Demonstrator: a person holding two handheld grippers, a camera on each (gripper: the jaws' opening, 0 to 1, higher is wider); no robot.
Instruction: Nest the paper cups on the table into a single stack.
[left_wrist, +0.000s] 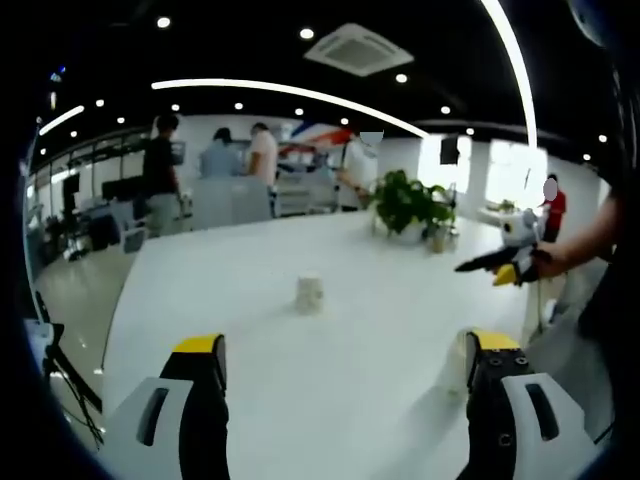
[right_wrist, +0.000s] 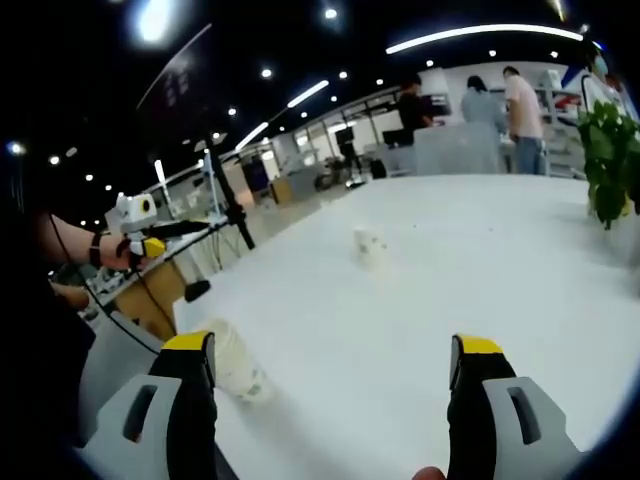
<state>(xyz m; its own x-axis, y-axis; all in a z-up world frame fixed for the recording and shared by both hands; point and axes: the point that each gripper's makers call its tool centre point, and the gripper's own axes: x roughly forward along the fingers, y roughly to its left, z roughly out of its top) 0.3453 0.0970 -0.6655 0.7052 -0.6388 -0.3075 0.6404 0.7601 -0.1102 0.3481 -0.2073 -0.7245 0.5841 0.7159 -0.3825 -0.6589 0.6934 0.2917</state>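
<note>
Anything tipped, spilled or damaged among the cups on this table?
One thing: the near paper cup beside the right gripper appears to lie tipped on its side. The far paper cup stands upright mid-table. No spill shows on the white table. Damage is too small to judge.

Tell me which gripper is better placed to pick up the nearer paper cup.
Right, probably. The nearer cup lies large beside the left jaw of the open right gripper; for the left gripper, its own jaw partly hides that cup.
</note>
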